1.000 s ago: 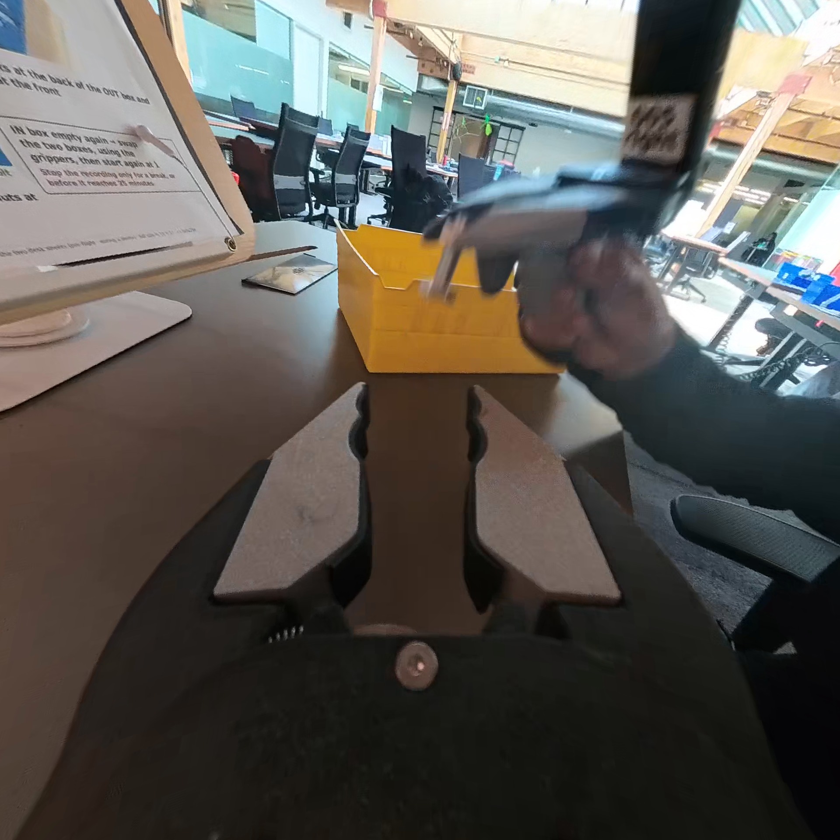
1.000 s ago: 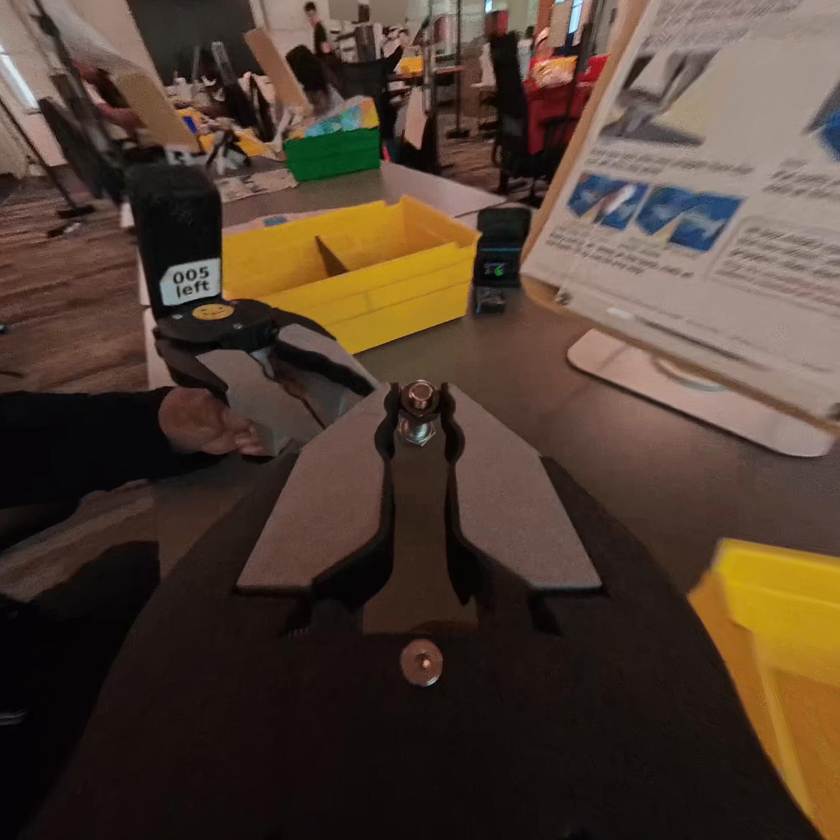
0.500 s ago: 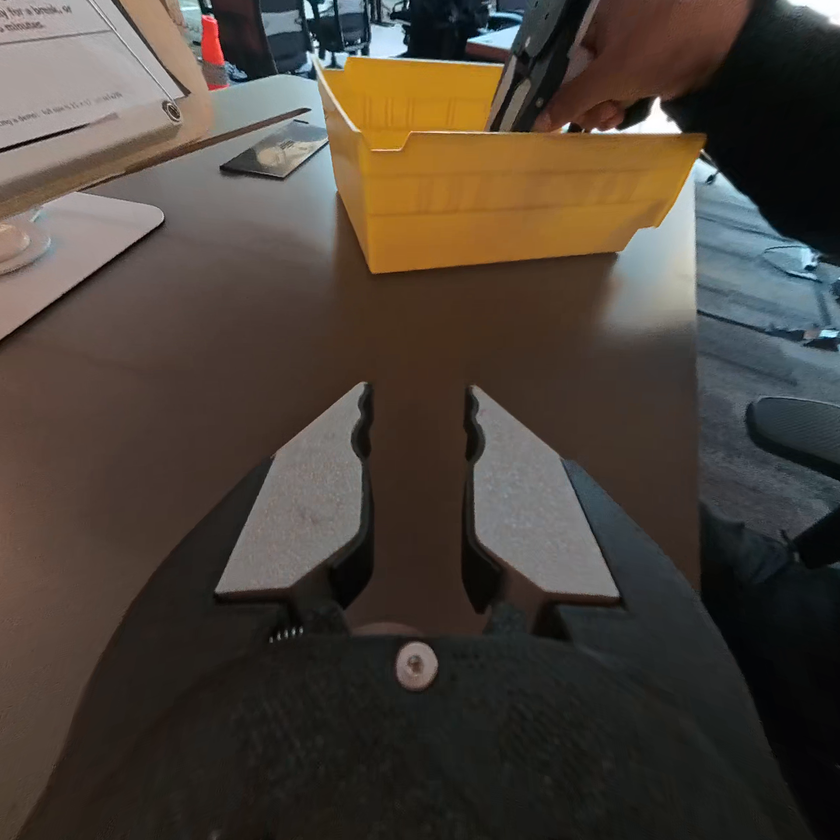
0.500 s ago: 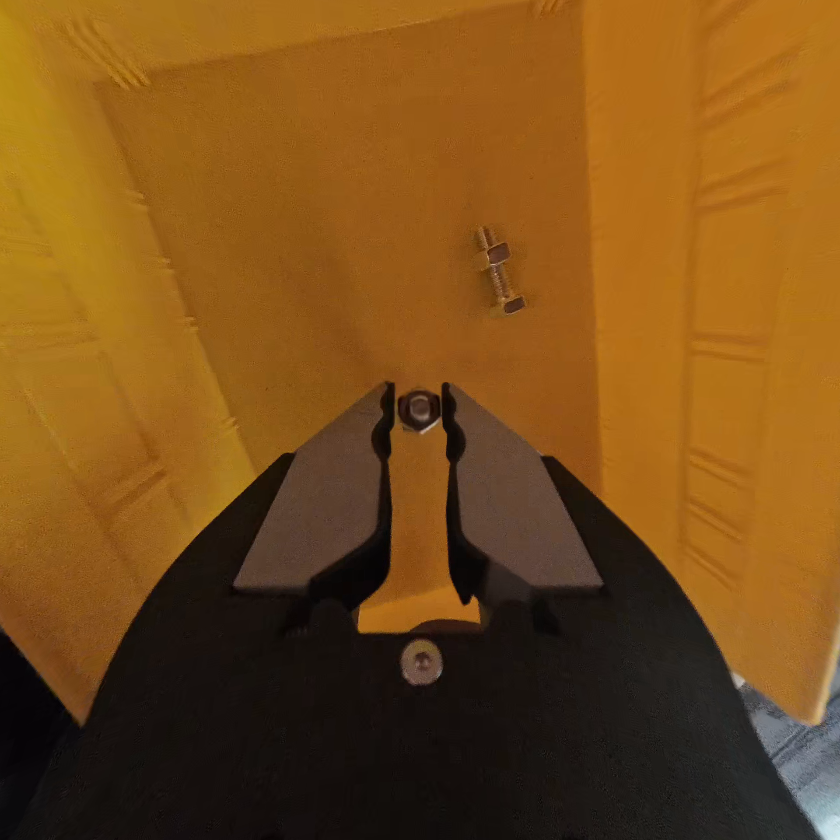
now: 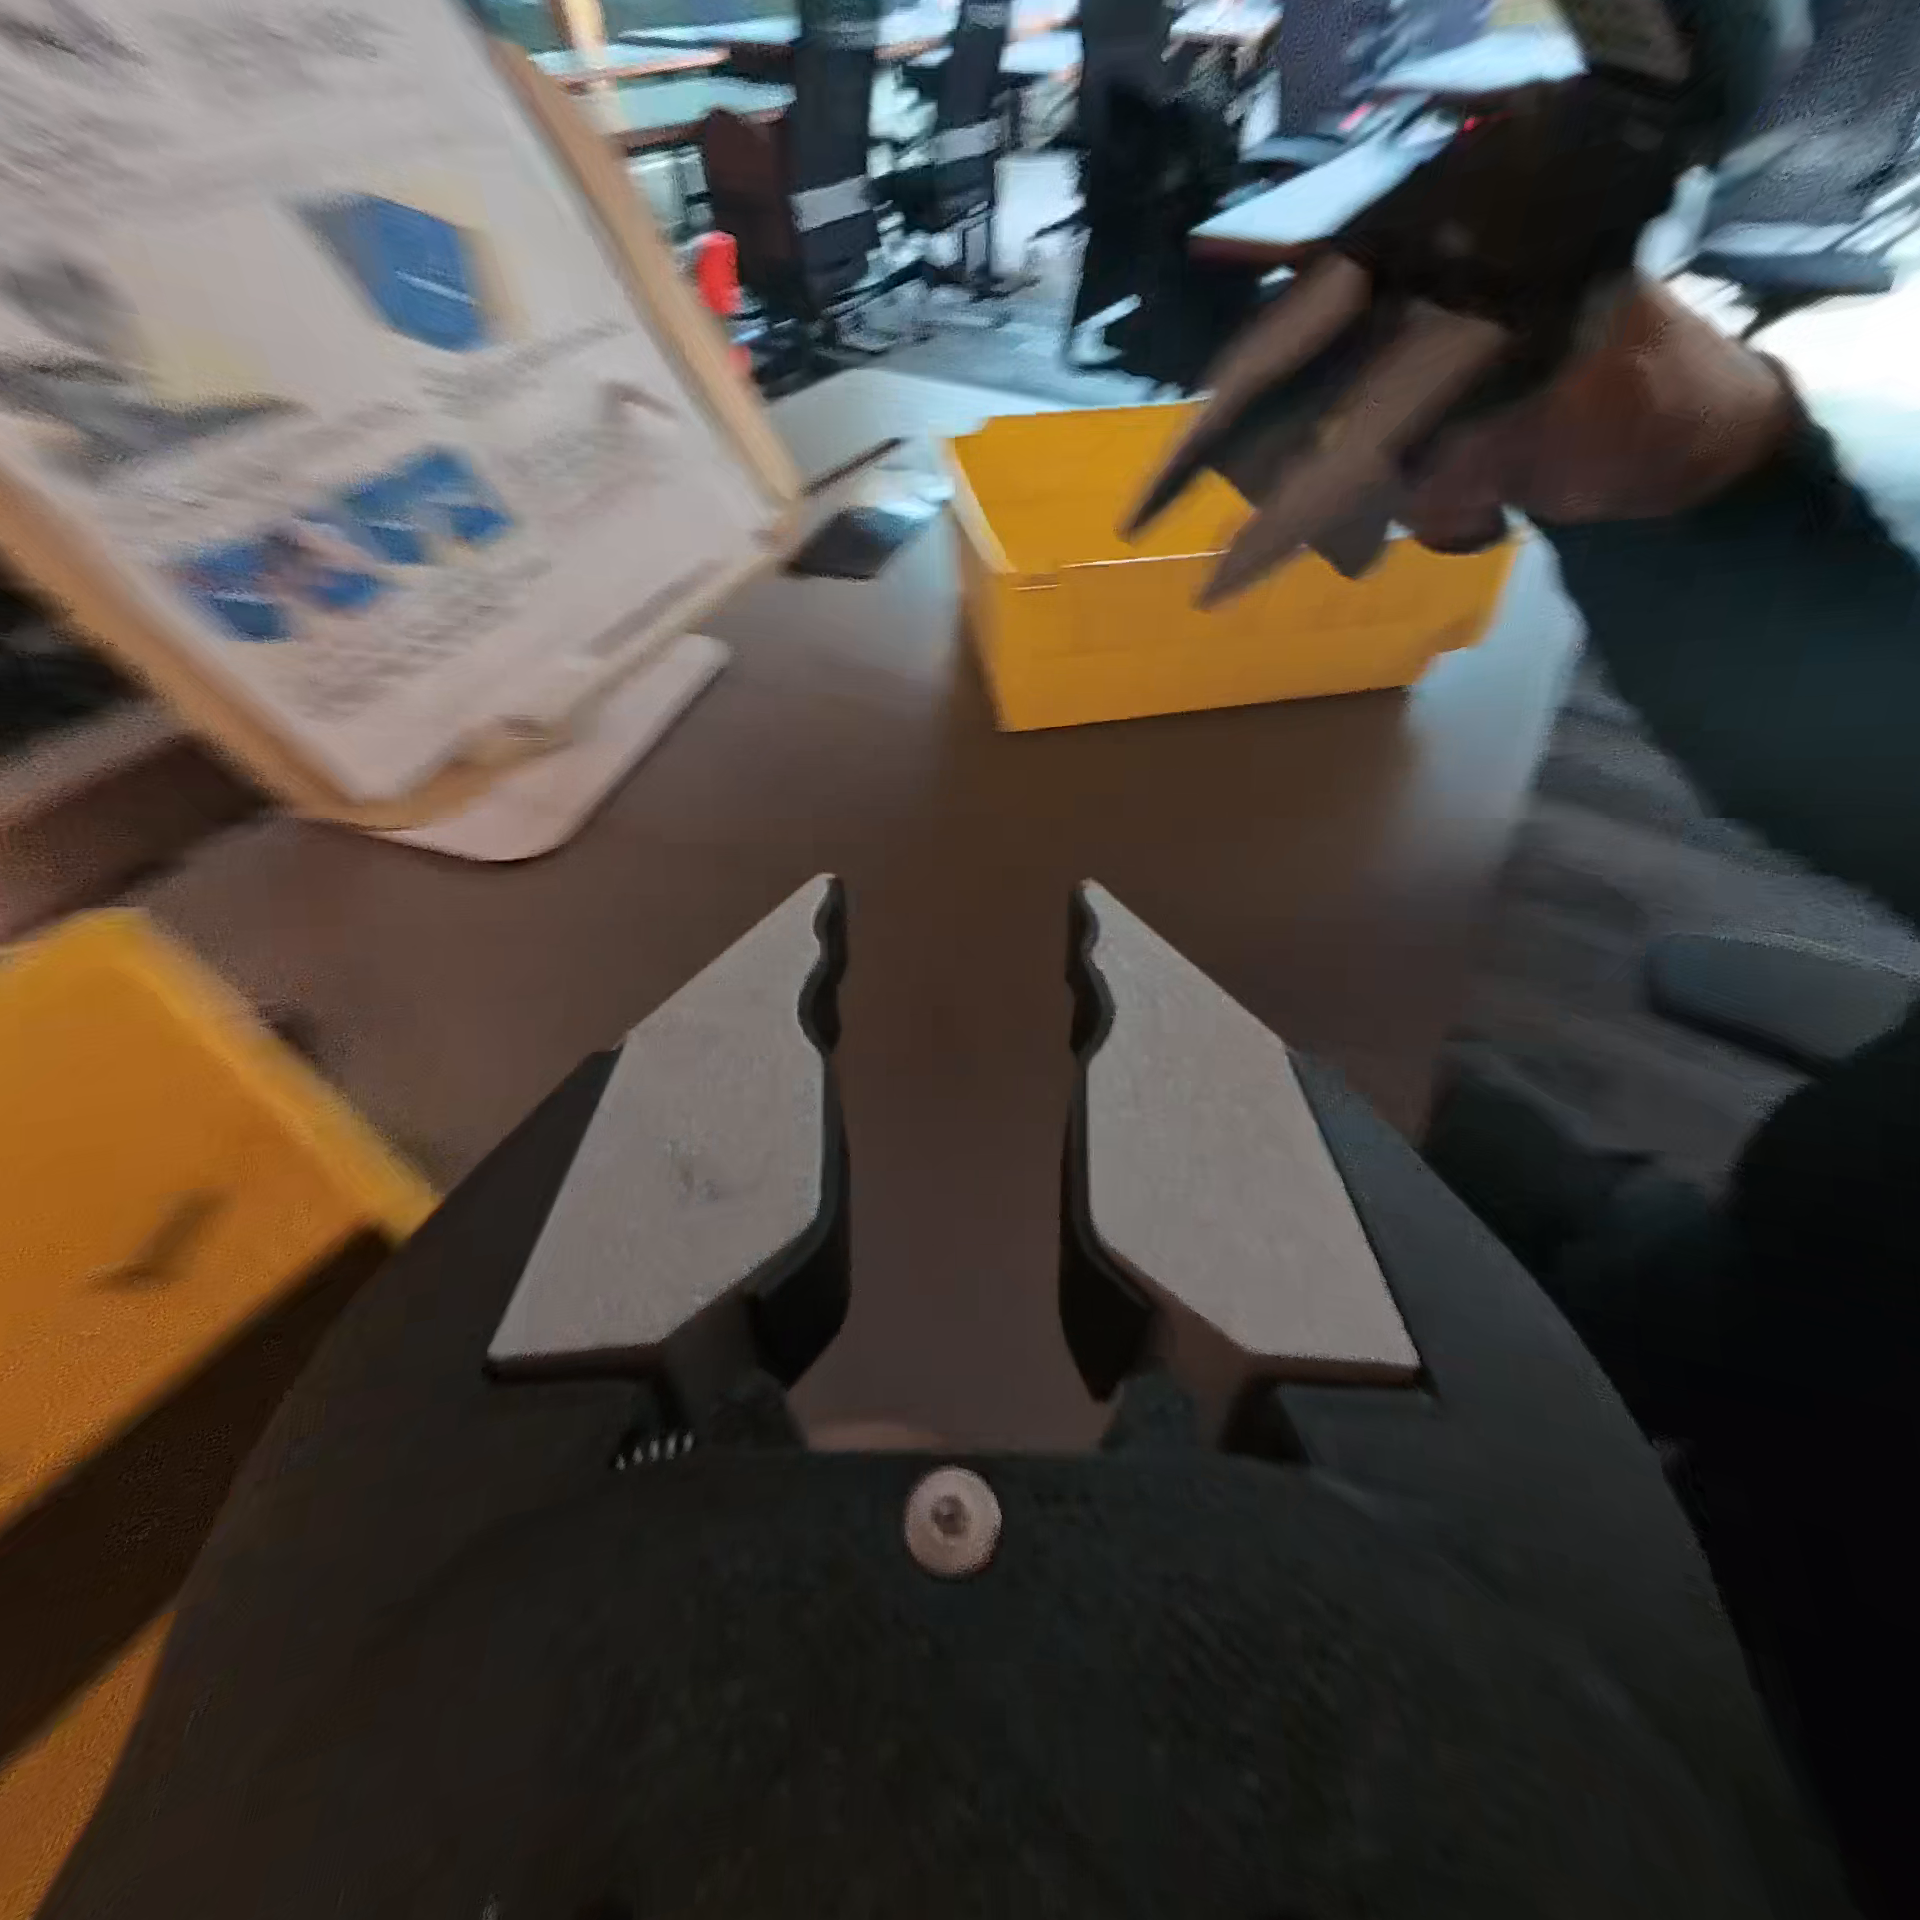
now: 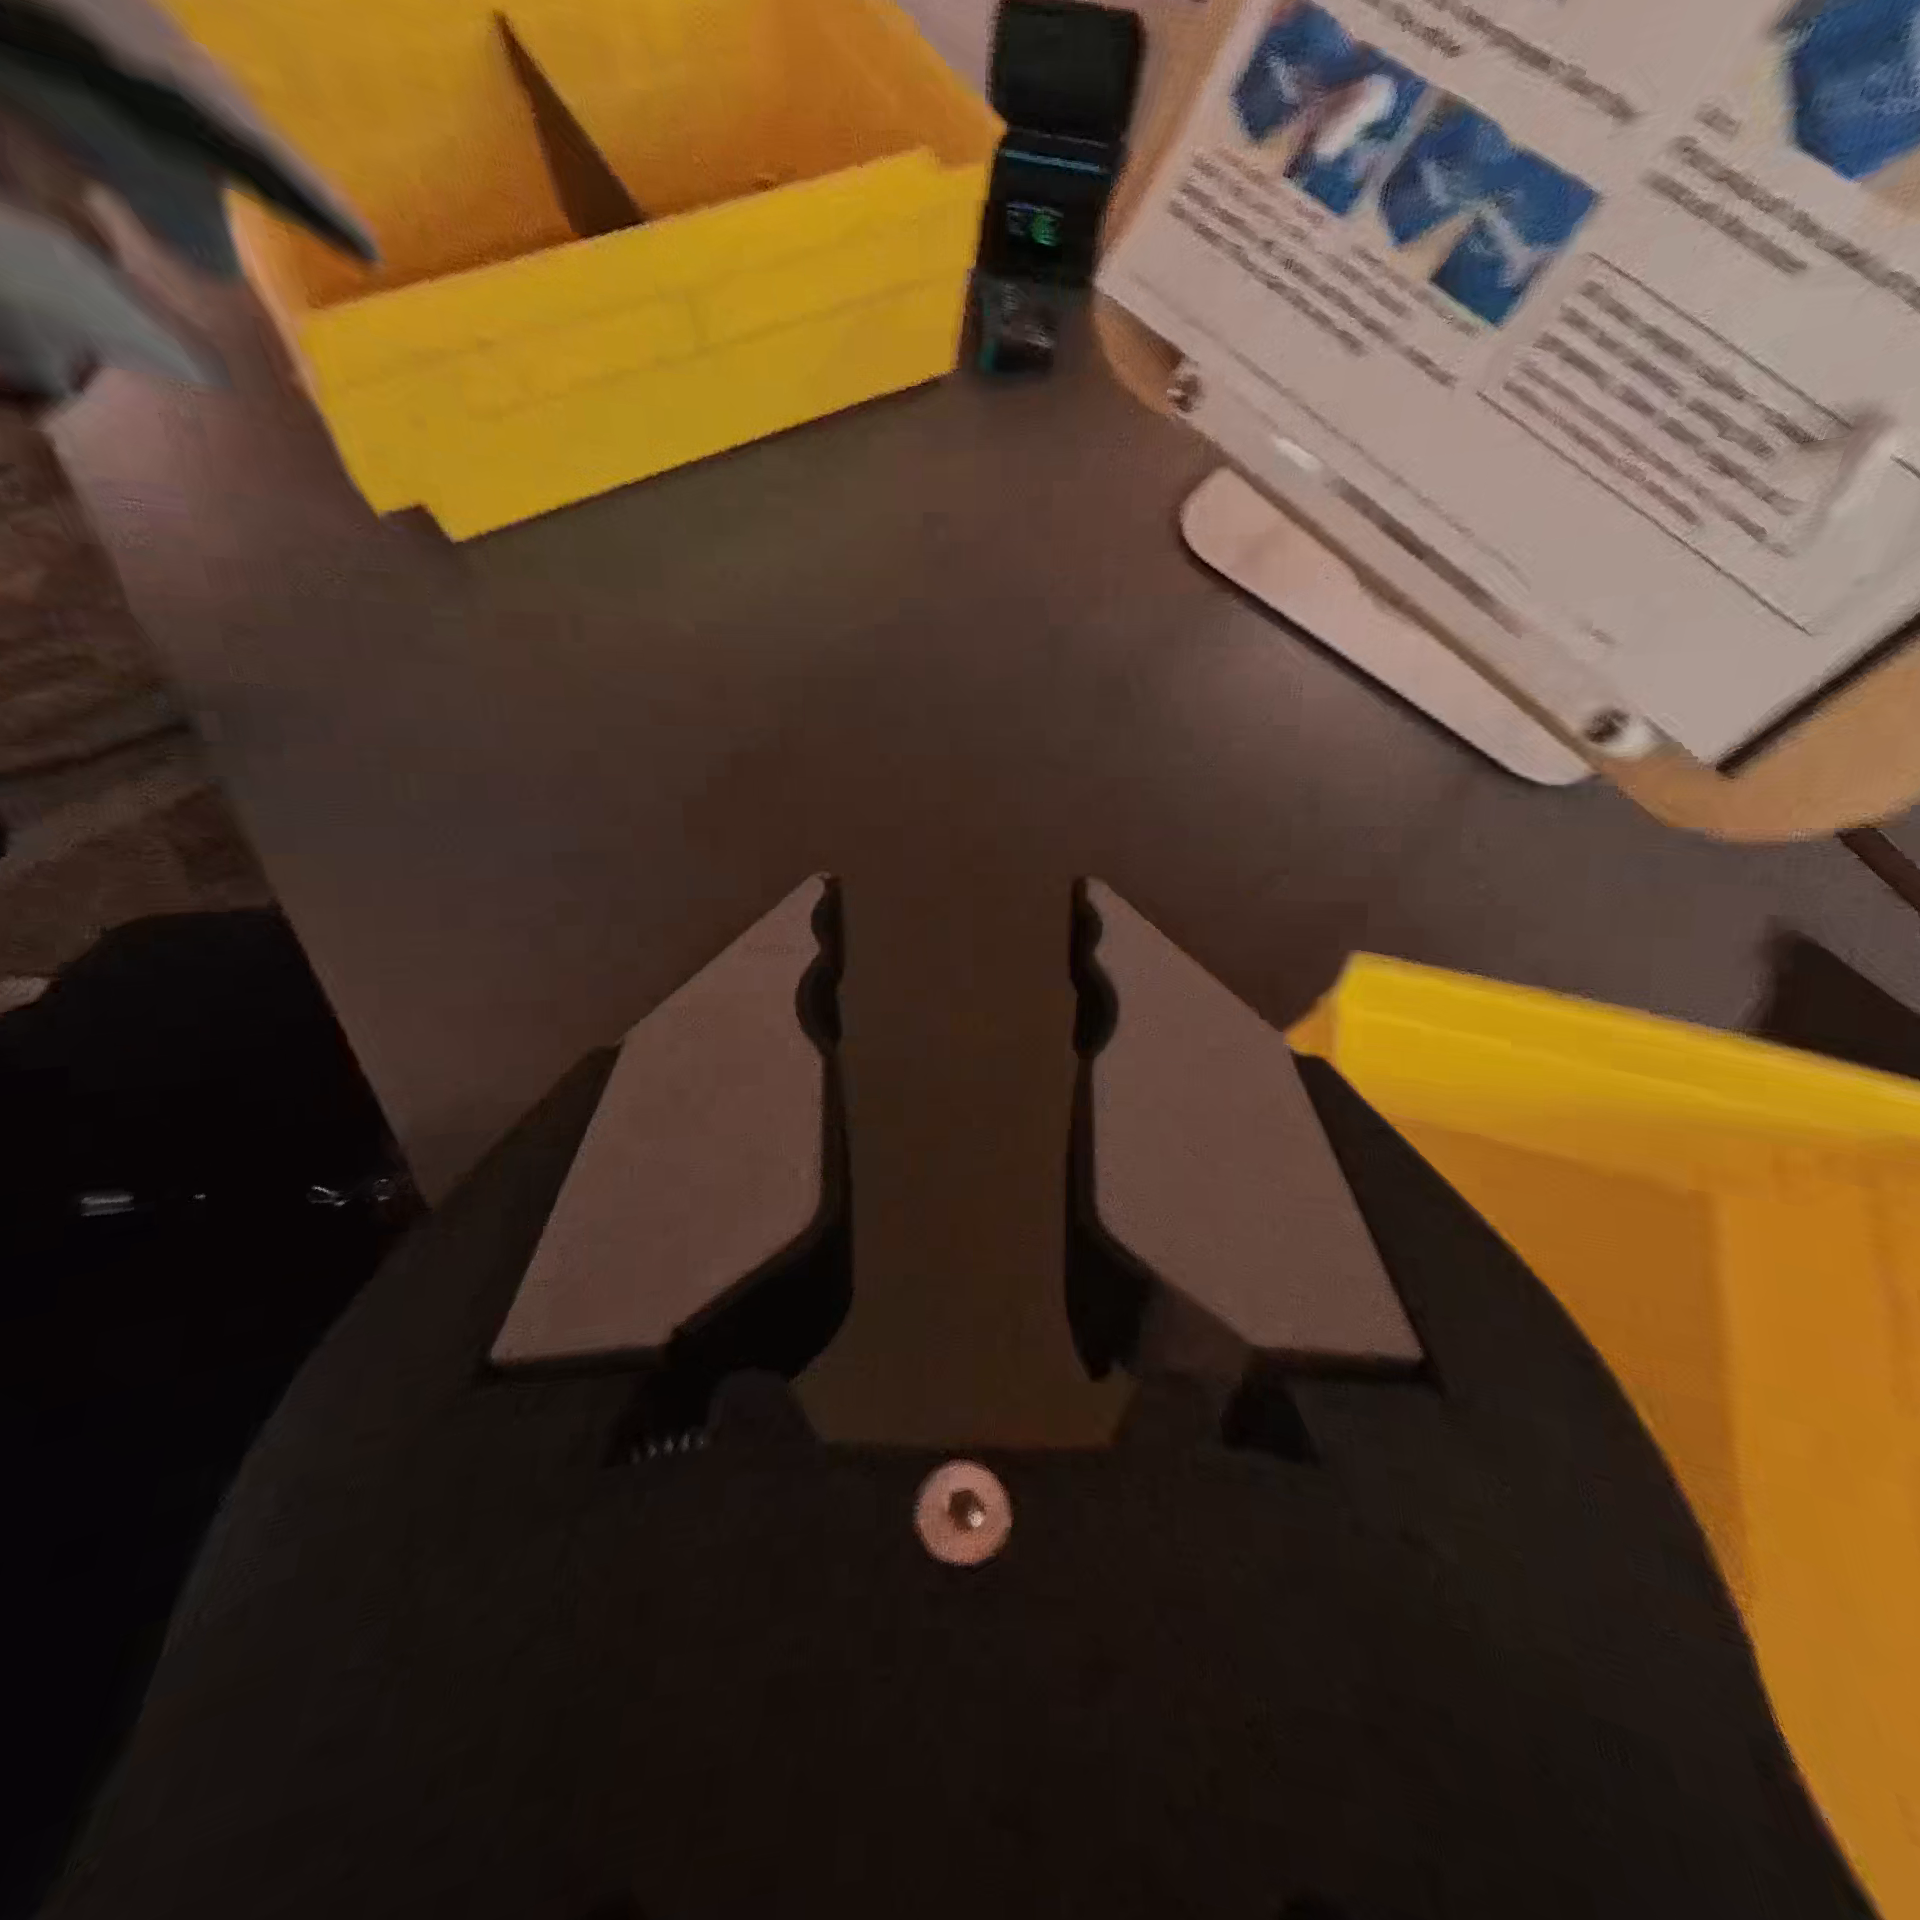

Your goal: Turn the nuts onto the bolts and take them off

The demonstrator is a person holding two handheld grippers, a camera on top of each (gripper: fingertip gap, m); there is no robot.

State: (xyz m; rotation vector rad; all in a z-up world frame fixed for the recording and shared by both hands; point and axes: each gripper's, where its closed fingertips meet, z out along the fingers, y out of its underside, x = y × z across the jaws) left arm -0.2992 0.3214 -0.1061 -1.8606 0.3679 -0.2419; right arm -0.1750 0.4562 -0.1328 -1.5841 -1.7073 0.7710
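My left gripper is open and empty above the dark table. My right gripper is open and empty too, above the table. In the left wrist view the right gripper hangs open in front of the far yellow bin, held by a hand. That bin's corner shows at the right of the right wrist view. A second yellow bin with a divider stands ahead in the right wrist view and at the left edge of the left wrist view. No bolt or nut is visible.
An instruction sheet on a wooden stand stands at the back of the table. A small black device sits beside the divided bin. The left gripper shows blurred at the top left of the right wrist view. Office chairs stand beyond the table. Tip to tip, the grippers are about 20 centimetres apart.
My right gripper held a bolt with a nut inside the yellow bin; now it is open, empty and pulled out over the table. My left gripper has swung left and stays open.
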